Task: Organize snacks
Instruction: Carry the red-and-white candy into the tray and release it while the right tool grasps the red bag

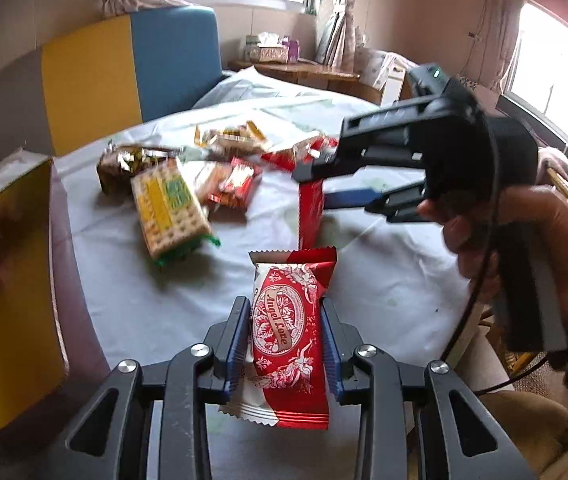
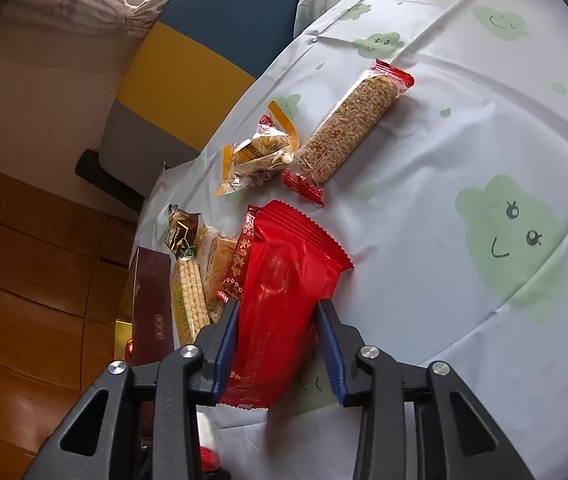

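The red-and-white foil snack packet printed "Angel Love" (image 1: 284,336) sits clamped between the blue pads of the left gripper (image 1: 284,340), lifted clear of the pale tablecloth with green cloud faces (image 2: 464,160). The right gripper (image 2: 278,344) grasps a plain red foil packet (image 2: 284,280) by its lower end, pads pressing both sides; the packet hangs tilted just above the cloth. Beyond lie the loose snacks: a cracker pack in yellow-green wrap (image 1: 170,212), a clear-wrapped puffed-rice bar with red ends (image 2: 348,128) and a yellow-trimmed pastry packet (image 2: 260,152), all close together. An open gold-lined box (image 1: 8,280) stands at the table's left edge. In my judgement the step in hand is carrying both red packets to the box. Grips look firm but foil is slippery; keep the clamps steady, move one hand in at a time, and lower each packet flat before releasing.
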Available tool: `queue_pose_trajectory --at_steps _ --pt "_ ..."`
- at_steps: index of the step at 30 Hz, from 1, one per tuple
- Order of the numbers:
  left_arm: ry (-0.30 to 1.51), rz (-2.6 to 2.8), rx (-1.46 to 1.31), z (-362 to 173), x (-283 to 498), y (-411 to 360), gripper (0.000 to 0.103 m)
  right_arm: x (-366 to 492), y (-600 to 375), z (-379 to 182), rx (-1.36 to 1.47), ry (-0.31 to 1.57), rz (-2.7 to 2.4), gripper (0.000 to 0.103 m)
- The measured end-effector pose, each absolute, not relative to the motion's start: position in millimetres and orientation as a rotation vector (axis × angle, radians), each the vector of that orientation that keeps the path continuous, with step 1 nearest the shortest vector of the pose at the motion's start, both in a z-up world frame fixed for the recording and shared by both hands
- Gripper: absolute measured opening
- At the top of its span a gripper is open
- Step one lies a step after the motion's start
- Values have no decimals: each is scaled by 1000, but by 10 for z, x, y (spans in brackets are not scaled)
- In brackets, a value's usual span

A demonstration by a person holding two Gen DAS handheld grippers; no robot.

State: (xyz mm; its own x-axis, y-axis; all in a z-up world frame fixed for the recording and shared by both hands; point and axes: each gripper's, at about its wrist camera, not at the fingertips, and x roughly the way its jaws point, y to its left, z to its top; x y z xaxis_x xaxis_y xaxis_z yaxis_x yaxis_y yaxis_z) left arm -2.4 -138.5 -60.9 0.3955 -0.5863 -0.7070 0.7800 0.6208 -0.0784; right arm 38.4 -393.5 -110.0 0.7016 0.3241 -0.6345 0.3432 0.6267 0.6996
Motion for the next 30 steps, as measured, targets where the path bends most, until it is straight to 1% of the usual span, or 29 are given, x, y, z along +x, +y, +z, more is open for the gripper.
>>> queue_pose_trajectory --at_steps 10,16,23,30 --pt "681 -816 237 -242 117 -1199 34 289 -3955 -1112 957 789 3 37" --pt "670 -693 146 -53 420 -802 34 301 -3936 -1110 951 787 0 37" --pt "682 -521 99 -54 826 -242 34 309 -3922 -1095 940 794 -11 37" --pt "771 -363 100 -238 1178 341 34 325 -3915 -1085 935 800 -25 37"
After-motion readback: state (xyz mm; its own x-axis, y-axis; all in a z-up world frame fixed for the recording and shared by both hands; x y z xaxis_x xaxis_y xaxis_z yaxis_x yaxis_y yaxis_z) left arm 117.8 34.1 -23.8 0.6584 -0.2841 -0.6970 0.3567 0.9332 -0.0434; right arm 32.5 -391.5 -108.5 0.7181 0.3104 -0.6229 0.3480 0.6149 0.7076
